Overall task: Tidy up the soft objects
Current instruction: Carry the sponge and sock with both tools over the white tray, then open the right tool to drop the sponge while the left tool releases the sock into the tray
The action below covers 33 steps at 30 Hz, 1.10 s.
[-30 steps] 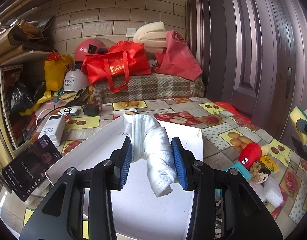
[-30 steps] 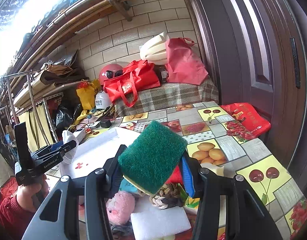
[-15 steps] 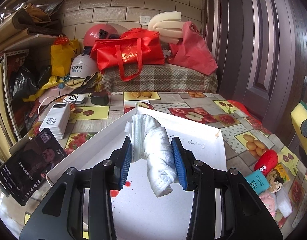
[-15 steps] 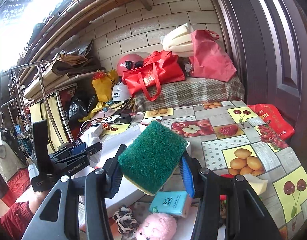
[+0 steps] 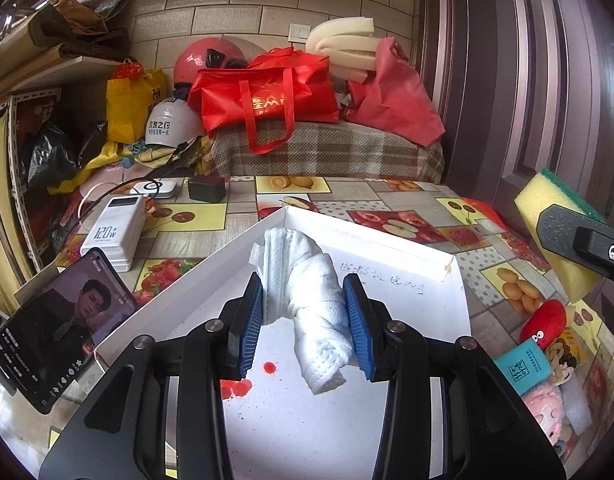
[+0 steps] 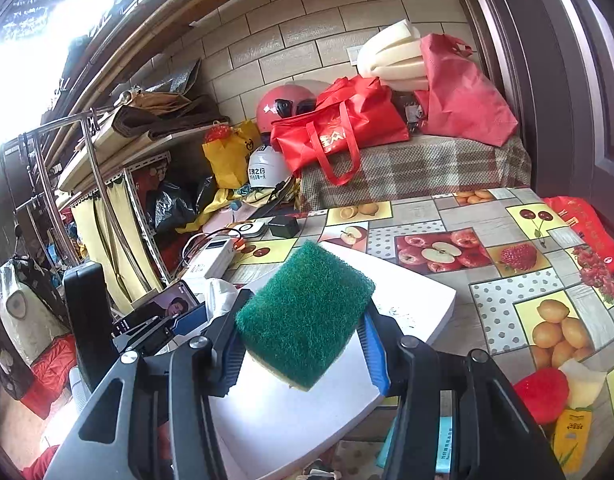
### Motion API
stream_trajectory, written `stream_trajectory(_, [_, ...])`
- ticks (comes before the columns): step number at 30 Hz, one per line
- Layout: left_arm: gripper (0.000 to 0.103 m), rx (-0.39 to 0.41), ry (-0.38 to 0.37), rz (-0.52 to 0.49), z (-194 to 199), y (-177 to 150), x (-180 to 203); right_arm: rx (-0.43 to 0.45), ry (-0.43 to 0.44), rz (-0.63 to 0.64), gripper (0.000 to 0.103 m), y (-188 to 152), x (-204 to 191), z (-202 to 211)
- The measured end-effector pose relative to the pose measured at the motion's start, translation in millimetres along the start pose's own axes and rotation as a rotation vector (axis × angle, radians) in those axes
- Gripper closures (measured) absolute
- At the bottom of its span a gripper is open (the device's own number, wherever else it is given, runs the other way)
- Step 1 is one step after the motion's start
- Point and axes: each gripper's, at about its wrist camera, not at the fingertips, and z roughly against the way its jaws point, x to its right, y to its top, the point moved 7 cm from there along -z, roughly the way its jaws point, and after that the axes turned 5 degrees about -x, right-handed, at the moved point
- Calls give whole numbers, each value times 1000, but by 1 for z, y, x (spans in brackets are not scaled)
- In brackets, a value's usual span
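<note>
My left gripper [image 5: 305, 322] is shut on a rolled white towel [image 5: 307, 300] and holds it above the white tray [image 5: 391, 242]. My right gripper [image 6: 303, 346] is shut on a green-and-yellow scrub sponge [image 6: 303, 312], held over the tray's [image 6: 427, 308] near side. The sponge [image 5: 555, 216] and the right gripper show at the right edge of the left wrist view. The towel [image 6: 219, 294] and the left gripper show at the left of the right wrist view.
A red plush toy [image 5: 545, 322], a teal tissue pack [image 5: 523, 366], a pink plush [image 5: 545, 406] and white foam lie right of the tray. A phone [image 5: 55, 332], a white power bank [image 5: 115, 232] and a black charger [image 5: 207, 188] lie to the left. Bags and helmets are behind.
Both grippers have moved left over the tray while still holding their loads. The right gripper with the sponge has come from above the toy pile to above the tray.
</note>
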Motion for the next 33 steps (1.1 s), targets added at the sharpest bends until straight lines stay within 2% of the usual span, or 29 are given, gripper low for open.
stream_trajectory(8, [64, -18, 9, 12, -7, -3, -4, -53, -7, -48, 53, -7, 2, -26])
stream_trajectory(13, [62, -38, 14, 24, -14, -7, -9, -148, -7, -107, 52, -20, 10, -55])
stream_trajectory(21, [54, -52, 36, 69, -18, -11, -21, -260, -14, -96, 49, -46, 6, -86])
stream_trajectory(23, [48, -43, 40, 110, -18, -11, -30, -248, -30, -84, 37, -46, 5, -84])
stream_trajectory(25, [27, -31, 49, 165, -16, -11, -41, -214, -40, -74, 4, -42, 5, -78])
stream_trajectory(26, [19, -17, 62, 193, -14, -10, -47, -194, -57, -70, 0, -40, 6, -73])
stream_trajectory(27, [4, -2, 76, 213, -11, -9, -53, -172, -54, -69, 0, -37, 6, -68])
stream_trajectory(28, [0, 15, 89, 225, -8, -8, -56, -156, -43, -69, 0, -34, 5, -64])
stream_trajectory(31, [0, 49, 116, 244, 0, -5, -63, -113, -35, -58, 0, -28, 1, -49])
stream_trajectory(33, [0, 64, 107, 256, 4, -4, -65, -79, -33, -50, 0, -24, 0, -38])
